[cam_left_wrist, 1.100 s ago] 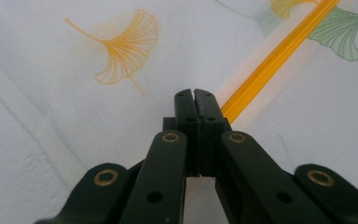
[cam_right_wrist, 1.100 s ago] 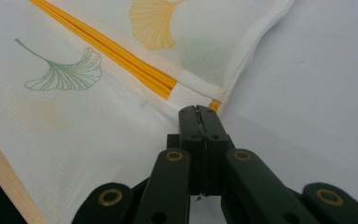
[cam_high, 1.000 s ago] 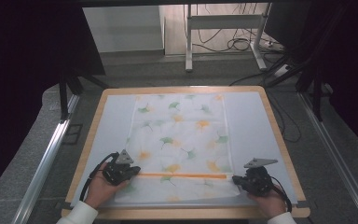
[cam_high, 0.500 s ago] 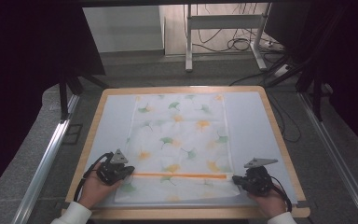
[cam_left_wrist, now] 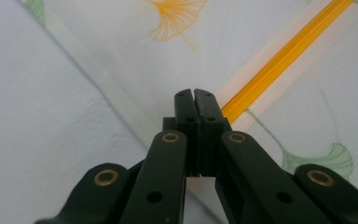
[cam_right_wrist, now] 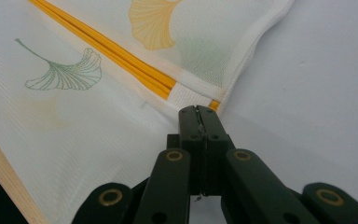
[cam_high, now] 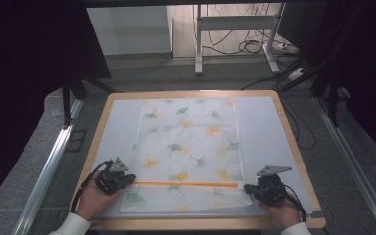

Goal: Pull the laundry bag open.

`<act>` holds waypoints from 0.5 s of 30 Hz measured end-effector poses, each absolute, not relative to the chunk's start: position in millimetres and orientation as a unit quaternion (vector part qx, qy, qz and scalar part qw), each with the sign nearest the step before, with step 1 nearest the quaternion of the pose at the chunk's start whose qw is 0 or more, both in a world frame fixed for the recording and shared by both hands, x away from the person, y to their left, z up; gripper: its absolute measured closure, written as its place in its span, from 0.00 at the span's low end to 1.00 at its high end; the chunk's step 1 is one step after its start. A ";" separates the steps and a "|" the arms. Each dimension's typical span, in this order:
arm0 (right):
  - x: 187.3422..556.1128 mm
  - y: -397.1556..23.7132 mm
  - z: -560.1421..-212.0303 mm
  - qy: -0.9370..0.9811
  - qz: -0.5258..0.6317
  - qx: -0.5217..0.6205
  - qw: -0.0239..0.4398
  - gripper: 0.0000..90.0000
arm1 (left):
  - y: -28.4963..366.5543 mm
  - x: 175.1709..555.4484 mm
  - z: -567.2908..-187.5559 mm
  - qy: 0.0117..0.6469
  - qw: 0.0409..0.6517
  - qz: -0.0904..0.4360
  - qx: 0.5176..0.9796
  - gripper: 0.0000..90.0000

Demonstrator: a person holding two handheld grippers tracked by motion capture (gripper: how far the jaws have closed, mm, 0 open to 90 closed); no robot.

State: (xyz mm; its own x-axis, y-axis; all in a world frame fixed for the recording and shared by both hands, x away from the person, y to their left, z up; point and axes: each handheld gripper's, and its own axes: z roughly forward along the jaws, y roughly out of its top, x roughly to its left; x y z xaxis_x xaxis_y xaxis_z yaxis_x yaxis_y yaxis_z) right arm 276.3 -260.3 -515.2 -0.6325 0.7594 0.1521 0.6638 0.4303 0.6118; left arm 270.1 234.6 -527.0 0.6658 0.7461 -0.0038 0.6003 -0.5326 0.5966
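- We see a white mesh bag (cam_high: 188, 152) printed with green and orange ginkgo leaves lying flat on the pale mat (cam_high: 122, 122) of the wooden-rimmed table (cam_high: 293, 147), its orange zipper (cam_high: 186, 184) running across the near end.
- Our left gripper (cam_high: 127, 179) sits at the zipper's left end, jaws pressed together; whether they pinch any fabric, we cannot tell.
- Our right gripper (cam_high: 248, 188) sits at the zipper's right end (cam_right_wrist: 214, 104), jaws likewise closed tight, with nothing visibly clamped.
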 end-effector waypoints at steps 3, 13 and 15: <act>276.2 -260.2 -515.2 0.843 0.326 0.422 0.074 1.00 | 239.5 268.6 -526.7 0.392 0.291 0.125 0.864 1.00; 276.2 -260.2 -515.2 0.842 0.326 0.422 0.074 1.00 | 242.6 265.9 -524.5 0.390 0.293 0.129 0.863 1.00; 276.2 -260.3 -515.3 0.842 0.327 0.422 0.074 1.00 | 242.9 265.1 -524.3 0.391 0.286 0.136 0.864 1.00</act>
